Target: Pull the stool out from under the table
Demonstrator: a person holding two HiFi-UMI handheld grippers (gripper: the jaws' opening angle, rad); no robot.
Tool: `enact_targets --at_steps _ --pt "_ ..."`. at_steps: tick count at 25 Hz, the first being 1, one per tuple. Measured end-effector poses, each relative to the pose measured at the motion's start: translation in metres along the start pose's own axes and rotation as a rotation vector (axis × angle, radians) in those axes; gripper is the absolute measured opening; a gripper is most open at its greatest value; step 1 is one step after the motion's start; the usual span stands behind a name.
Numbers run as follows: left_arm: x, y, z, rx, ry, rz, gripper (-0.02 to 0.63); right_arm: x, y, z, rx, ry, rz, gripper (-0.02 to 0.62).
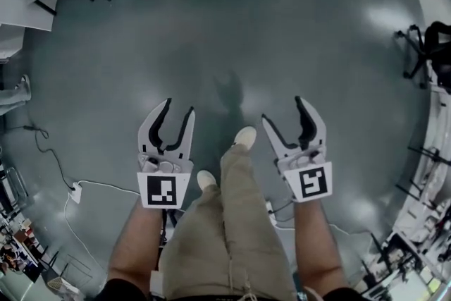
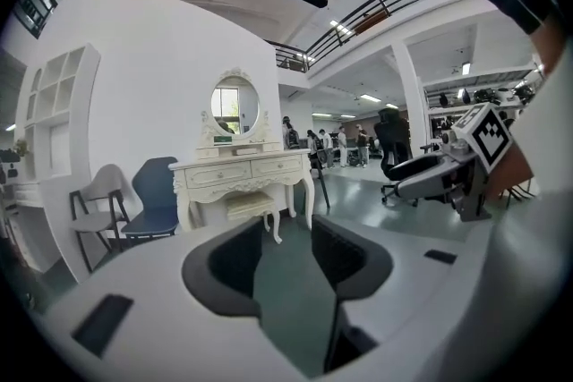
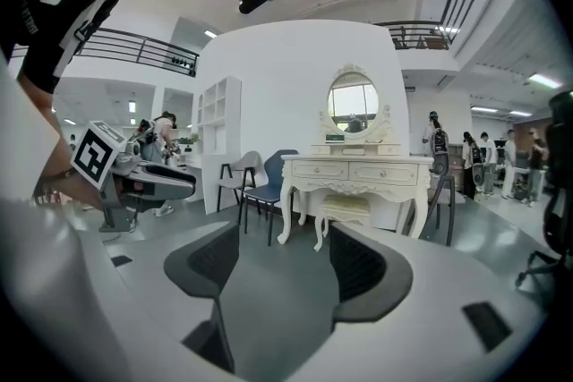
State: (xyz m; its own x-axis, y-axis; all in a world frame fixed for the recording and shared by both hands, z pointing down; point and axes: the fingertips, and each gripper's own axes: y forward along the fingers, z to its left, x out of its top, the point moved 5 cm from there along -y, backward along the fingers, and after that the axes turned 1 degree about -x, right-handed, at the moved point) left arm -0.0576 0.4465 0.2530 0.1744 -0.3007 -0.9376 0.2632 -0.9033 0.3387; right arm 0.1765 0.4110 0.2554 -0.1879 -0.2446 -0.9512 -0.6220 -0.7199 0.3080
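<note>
**A:** Nearest us, the left gripper (image 1: 179,108) and the right gripper (image 1: 282,109) hang over the grey floor (image 1: 232,46), either side of our shoes (image 1: 244,137). How do we label the jaws?

**B:** Both pairs stand apart with nothing between them, and the right gripper shows the wider gap. Farther off, the stool (image 3: 345,208) sits tucked under the cream dressing table (image 3: 358,167), between its curved legs and well apart from both grippers. We judge the pull not yet begun.

**A:** Which hazards do we mark?

**B:** First, the cable (image 1: 49,151) on the floor at our left, where a sidestep could snag a foot. Then, at the table, the stool's legs stand close to the table's. A crooked pull could catch one, tipping the stool or jolting the mirror (image 3: 352,103). The blue chair (image 3: 269,183) just beside the table crowds that side.

**A:** Any writing?

**B:** None we can read, only the black-and-white square markers (image 1: 163,190) on the gripper cubes.
</note>
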Motion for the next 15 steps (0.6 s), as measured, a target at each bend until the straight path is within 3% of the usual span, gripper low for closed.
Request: enact_targets --at_steps 5,8,15 --pt "0.012 0.062 -0.015 -0.024 -0.039 0.067 0.218 0.004 0.011 -0.061 0.002 0.019 0.033 0.293" --pt "0.019 0.09 -0.018 -0.033 -0.027 0.05 0.225 0.007 0.021 -0.084 0.013 0.013 0.036 0.293" --pt "0.036 0.12 0.001 0.04 -0.065 0.055 0.225 0.022 0.045 -0.119 0.067 -0.007 0.034 0.293"
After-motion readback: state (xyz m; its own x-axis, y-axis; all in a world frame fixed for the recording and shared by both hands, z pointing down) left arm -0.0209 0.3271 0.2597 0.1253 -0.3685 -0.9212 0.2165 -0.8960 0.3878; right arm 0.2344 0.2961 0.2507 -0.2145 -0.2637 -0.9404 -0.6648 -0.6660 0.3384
